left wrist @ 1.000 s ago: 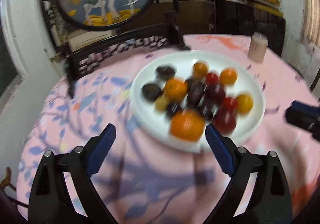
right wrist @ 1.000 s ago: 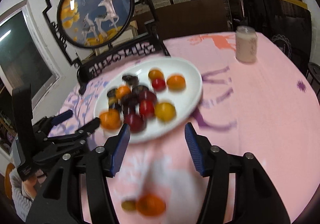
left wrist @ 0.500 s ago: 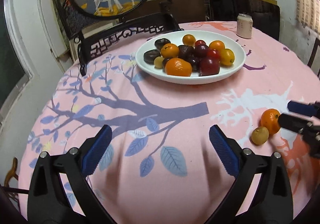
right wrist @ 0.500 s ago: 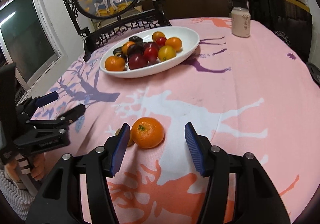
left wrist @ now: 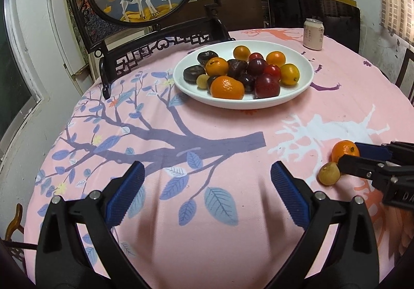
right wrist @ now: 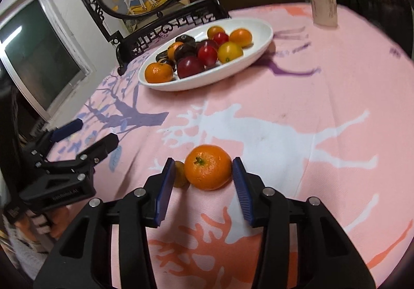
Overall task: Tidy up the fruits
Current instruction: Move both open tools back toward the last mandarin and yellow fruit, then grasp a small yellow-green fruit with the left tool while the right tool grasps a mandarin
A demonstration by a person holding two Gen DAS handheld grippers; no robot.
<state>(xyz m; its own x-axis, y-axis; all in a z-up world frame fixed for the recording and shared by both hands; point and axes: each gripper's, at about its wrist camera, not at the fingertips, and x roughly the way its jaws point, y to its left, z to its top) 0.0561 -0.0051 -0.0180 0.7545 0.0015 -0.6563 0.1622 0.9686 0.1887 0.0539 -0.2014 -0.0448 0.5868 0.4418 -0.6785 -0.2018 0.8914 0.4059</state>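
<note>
The right tongs (right wrist: 201, 172) stand partly open around the loose mandarin (right wrist: 208, 170) on the pink tabletop (right wrist: 297, 97) — blue pads just beside its flanks, contact unclear. A small yellowish fruit (right wrist: 179, 174) sits outside the left pad, against the mandarin. The left tongs (left wrist: 207, 180) gape wide, holding nothing — well short of the white plate (left wrist: 297, 93) piled with fruit.
</note>
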